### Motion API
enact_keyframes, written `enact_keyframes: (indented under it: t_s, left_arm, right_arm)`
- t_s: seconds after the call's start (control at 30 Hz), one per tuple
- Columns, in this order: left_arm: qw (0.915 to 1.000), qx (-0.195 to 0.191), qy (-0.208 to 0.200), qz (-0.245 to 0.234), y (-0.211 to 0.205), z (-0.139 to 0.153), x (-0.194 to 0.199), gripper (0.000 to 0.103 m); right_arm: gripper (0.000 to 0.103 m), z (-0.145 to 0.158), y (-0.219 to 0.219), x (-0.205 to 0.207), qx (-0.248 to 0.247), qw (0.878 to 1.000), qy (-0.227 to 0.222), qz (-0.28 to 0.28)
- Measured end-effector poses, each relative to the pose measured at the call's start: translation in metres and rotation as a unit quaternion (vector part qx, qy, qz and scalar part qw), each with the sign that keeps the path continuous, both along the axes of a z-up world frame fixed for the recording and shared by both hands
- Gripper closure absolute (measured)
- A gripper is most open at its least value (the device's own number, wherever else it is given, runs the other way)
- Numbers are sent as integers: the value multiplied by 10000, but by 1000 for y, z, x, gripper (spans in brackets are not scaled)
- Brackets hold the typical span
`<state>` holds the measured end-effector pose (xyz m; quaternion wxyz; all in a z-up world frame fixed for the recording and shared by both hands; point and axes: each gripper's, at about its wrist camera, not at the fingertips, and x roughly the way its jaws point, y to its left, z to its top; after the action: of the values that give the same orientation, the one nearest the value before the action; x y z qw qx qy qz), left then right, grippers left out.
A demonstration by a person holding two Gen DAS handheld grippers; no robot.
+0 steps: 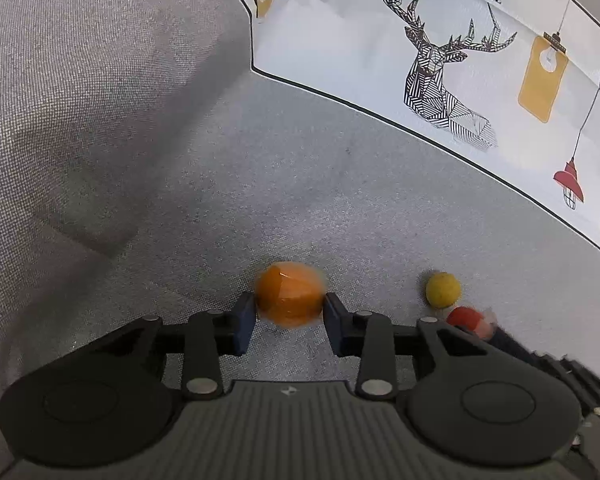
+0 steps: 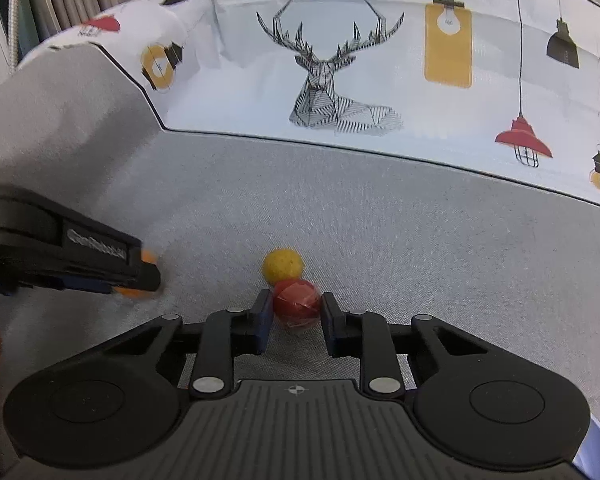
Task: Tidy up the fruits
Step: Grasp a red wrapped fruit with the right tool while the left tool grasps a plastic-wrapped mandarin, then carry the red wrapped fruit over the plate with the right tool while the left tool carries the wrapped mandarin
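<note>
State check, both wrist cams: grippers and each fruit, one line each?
left gripper: shut on the orange fruit
right gripper: shut on the red fruit
orange fruit: gripped, blurred
red fruit: gripped, against the yellow fruit
yellow fruit: loose on the grey seat

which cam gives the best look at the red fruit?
Right wrist: the round red fruit sits centred between the right hand-held gripper fingers, touching the round yellow fruit behind it. Left wrist shows it only blurred, partly hidden, near its right finger linkage.
</note>
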<state>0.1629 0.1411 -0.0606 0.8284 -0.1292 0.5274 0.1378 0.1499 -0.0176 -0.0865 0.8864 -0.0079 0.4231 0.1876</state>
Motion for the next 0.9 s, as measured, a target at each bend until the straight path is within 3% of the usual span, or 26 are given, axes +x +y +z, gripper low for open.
enact_keyframes:
  t_s: [0.17,0.3,0.43,0.5,0.6,0.7,0.8,0.9]
  left_arm:
    - [9998,154,-68,-70,2,5,-9,63]
    - [9991,226,-248,-253,-4,15,-20,63]
    - [9948,502,-569,-681,-23,32,-34,63]
    - [9930,455,-708,-834,-28,45,-39,63]
    - [9919,300,-973,-761,-30,73,-54,63]
    - [9867,347,-1239,-991,-47,93,-75,63]
    - [9794,380,-1455,-1350,-69,95,-95,63]
    - [9699,640,-1550,-1767,-92,77,-113,63]
  right_arm:
    - [76,39,-13,-12,-88,9992,-381,113]
    - [76,75,-46,-28,258,9988,-370,-167]
    - [76,105,-85,-63,533,9969,-428,-378]
    - [76,114,-107,-83,683,9947,-483,-606]
    - [76,111,-133,-110,743,9913,-541,-938]
    - [76,87,-146,-123,503,9917,-344,-1135]
    - [76,80,-155,-130,304,9925,-361,-1128]
    - [76,77,-161,-140,-173,9926,-589,-1049]
